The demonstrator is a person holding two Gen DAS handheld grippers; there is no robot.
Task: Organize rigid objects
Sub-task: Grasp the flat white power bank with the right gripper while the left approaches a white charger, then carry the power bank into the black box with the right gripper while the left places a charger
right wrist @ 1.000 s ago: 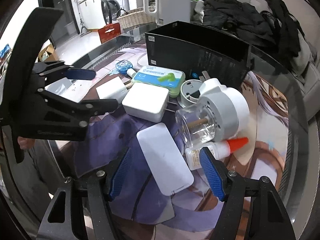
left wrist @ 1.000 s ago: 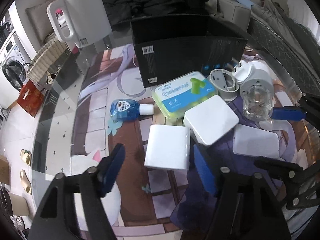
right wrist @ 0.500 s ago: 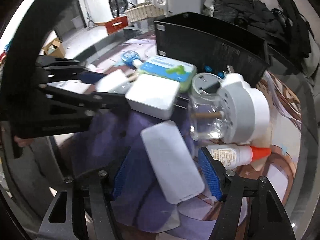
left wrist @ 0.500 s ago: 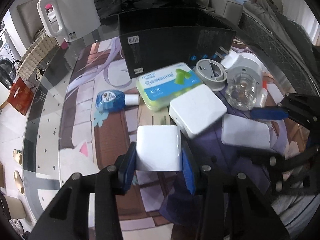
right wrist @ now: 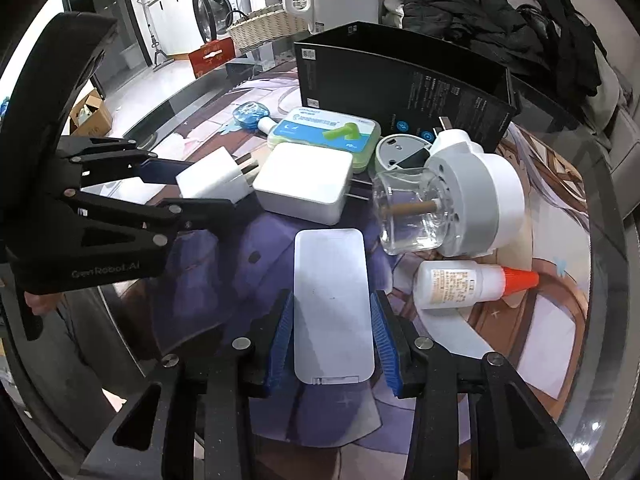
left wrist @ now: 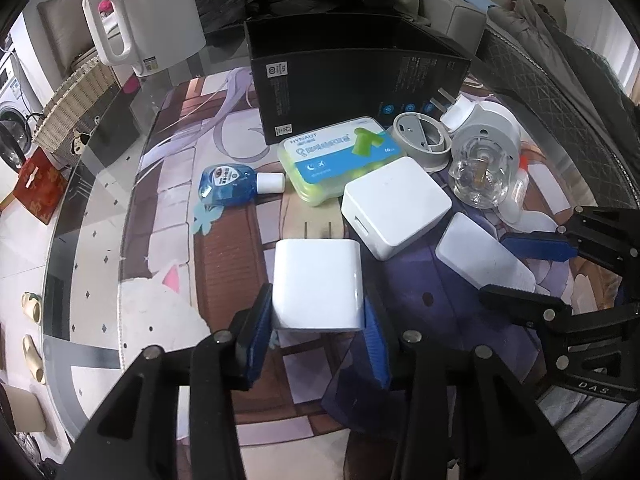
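Observation:
My left gripper [left wrist: 318,320] is shut on a white cube charger [left wrist: 316,280], its blue pads pressing on both sides and the prongs pointing away from me. The right wrist view shows that charger [right wrist: 212,178] between the left gripper's fingers [right wrist: 160,170]. My right gripper [right wrist: 333,332] is closing its jaws on a flat white rounded case [right wrist: 332,300] that lies on the mat, and both pads touch its long edges. An open black box [left wrist: 352,80] stands behind the pile.
A square white adapter [left wrist: 396,206], a green-blue earplug box [left wrist: 340,156], a blue bottle [left wrist: 226,184], a grey round part [left wrist: 420,140] and a plug-in vaporiser [right wrist: 460,200] crowd the mat. A glue bottle [right wrist: 468,284] lies right of the case. A white kettle [left wrist: 144,20] stands far left.
The left jaws came together on the white charger, which had lain loose between them. The right jaws narrowed from wide apart until they met the flat white case. Neither hand travelled much.

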